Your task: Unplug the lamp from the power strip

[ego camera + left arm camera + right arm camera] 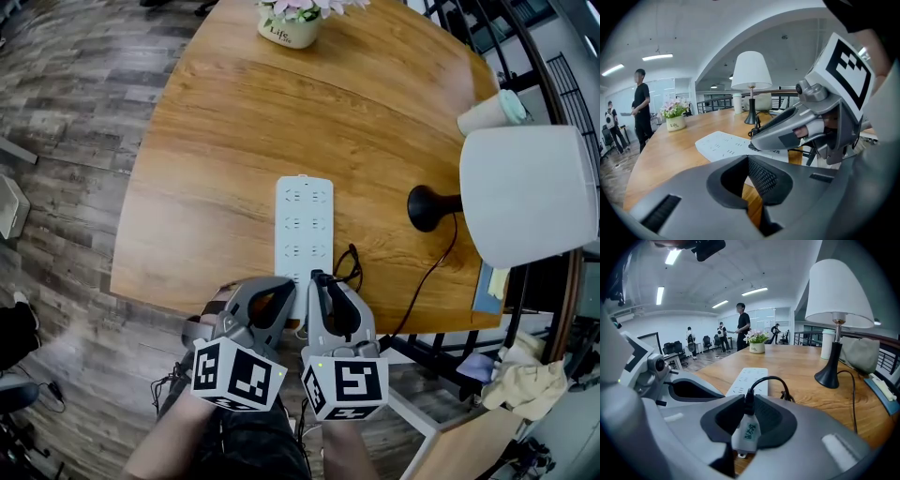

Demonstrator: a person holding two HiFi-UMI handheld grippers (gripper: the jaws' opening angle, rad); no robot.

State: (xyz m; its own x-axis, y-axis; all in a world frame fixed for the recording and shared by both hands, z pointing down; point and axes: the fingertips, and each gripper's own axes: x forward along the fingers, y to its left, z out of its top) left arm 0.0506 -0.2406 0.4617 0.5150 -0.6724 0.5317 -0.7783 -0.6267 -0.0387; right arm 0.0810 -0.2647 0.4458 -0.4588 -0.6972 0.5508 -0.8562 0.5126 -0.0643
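Note:
A white power strip (305, 230) lies lengthwise on the wooden table (216, 169), with its near end at the front edge. My right gripper (323, 283) hovers over that near end, shut on the lamp's white plug (746, 432). The plug's prongs hang bare below the jaws, clear of the strip. Its black cord (771, 379) loops up and runs off to the lamp (525, 192), whose black base (427, 208) stands at the right. My left gripper (279, 298) sits close beside the right one at the strip's near end. Its jaws stand together with nothing between them.
A flower pot (291, 23) stands at the table's far edge. A paper cup (487, 112) is behind the lamp shade, and a blue book (487, 281) lies at the right edge. Black railings run past the table's right side. People (641, 108) stand far off in the room.

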